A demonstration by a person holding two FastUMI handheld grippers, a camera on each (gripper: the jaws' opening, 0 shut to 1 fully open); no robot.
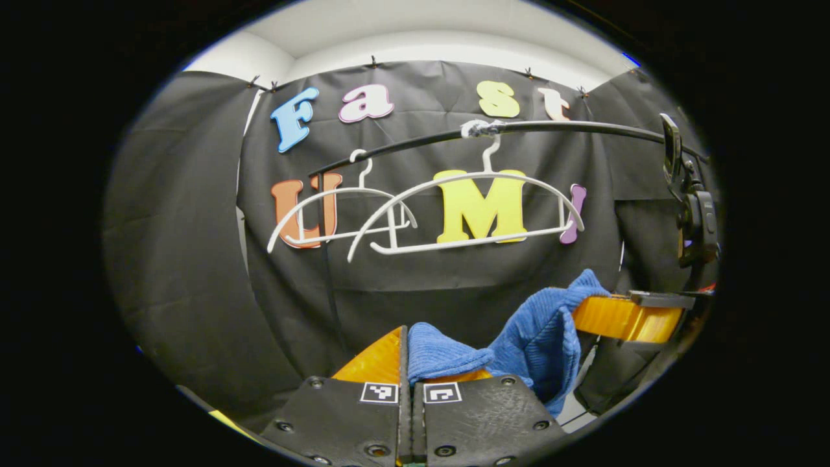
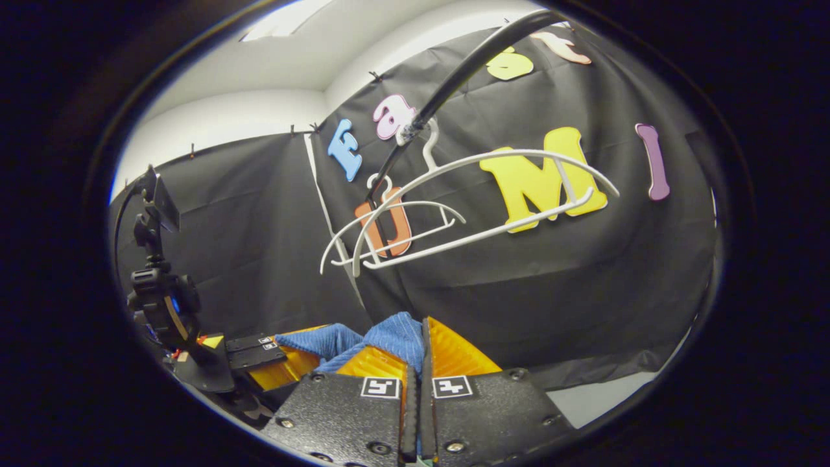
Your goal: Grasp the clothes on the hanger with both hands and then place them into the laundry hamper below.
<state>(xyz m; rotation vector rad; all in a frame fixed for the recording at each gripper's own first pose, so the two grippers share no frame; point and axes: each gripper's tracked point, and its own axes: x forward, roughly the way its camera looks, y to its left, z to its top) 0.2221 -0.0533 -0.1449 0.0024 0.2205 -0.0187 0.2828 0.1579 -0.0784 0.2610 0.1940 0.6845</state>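
A blue knitted garment [image 1: 538, 337] hangs slack between both grippers, below the rail. My left gripper [image 1: 405, 353] is shut on one end of it. The other end runs to the right gripper [image 1: 626, 316], seen at the right of the left gripper view. In the right gripper view my right gripper [image 2: 421, 347] is shut on the blue cloth [image 2: 389, 337], which stretches left toward the left gripper [image 2: 272, 360]. Two bare white hangers [image 1: 480, 207] [image 1: 337, 217] hang on the black rail [image 1: 551, 126] above. The hamper is out of sight.
The black cloth wall [image 1: 194, 227] stands close behind the hangers. A white ceiling [image 2: 259, 84] shows above it. A strip of pale floor [image 2: 603, 395] lies at the lower right of the right gripper view.
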